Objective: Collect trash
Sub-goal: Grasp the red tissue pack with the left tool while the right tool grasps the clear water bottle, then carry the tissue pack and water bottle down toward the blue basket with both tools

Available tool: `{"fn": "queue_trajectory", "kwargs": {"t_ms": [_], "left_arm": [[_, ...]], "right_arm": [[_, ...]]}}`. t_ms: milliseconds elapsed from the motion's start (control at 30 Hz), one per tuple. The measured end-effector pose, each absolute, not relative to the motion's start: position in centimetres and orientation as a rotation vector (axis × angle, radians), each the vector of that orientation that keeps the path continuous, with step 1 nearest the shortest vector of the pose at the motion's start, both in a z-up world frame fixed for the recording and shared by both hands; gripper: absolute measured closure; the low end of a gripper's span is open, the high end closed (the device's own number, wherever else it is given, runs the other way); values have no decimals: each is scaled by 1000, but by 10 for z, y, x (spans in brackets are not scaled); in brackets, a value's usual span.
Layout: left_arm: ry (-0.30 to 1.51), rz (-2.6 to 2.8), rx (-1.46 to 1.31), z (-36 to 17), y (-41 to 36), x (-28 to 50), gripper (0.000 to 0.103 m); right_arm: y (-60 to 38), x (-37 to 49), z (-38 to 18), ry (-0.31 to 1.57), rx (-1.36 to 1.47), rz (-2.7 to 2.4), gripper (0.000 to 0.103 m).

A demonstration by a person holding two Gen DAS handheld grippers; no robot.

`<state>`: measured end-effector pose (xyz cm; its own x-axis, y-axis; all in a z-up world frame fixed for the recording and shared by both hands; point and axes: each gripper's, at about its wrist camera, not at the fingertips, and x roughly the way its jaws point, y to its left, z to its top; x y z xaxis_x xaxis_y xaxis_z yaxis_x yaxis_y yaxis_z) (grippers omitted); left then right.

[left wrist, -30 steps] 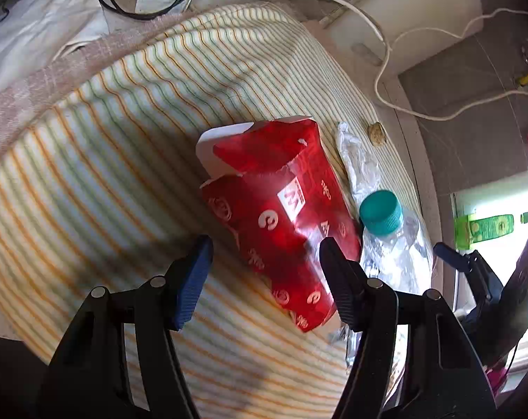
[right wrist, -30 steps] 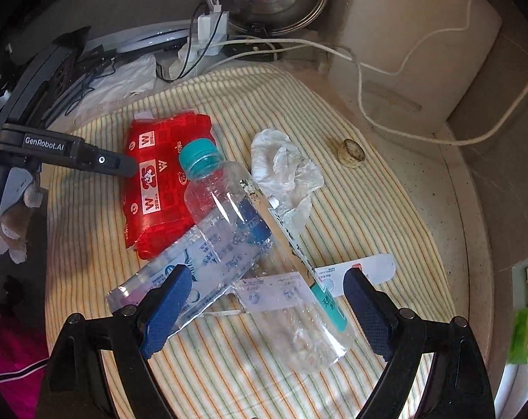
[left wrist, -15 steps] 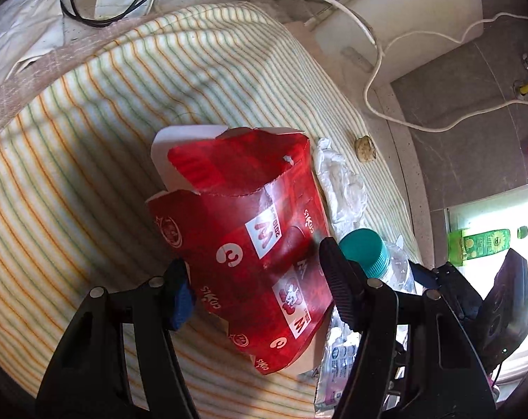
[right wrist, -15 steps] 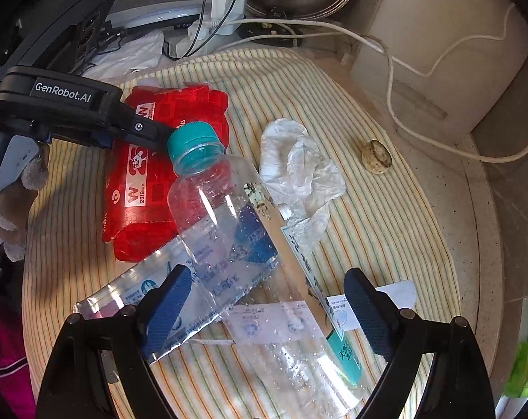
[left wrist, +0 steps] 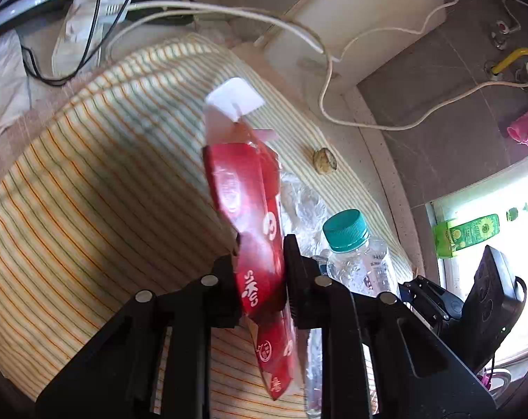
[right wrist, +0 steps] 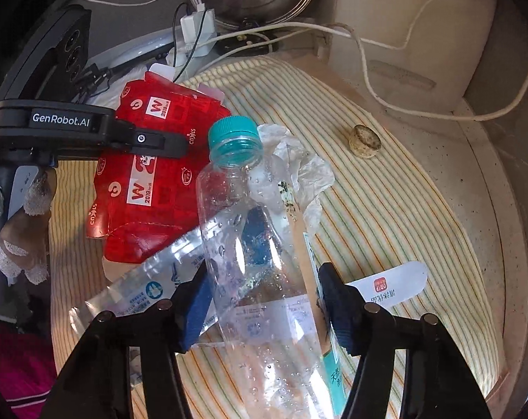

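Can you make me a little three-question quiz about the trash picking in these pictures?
1. True or false: the left gripper is squeezing the red carton.
2. What colour is the cap of the clear bottle?
3. What sits between the right gripper fingers: A the small cork, B the clear bottle, C the crumpled plastic?

Key: 1 true. 2 teal. 3 B.

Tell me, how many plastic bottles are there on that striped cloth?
1: a clear bottle with a teal cap, lying between the fingers of the right claw, beside the red carton that the left claw pinches. None other shows.
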<state>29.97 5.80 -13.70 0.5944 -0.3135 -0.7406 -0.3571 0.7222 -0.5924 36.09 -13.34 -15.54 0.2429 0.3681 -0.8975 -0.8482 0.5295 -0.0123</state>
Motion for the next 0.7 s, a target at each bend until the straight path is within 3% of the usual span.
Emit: {"fn": "queue_trajectory", "kwargs": {"t_ms": [700], "left_arm": [[881,25,-718,-85,93,225,90]], "right_arm": [[-185,318,-120,1017,-106,739,44]]}}
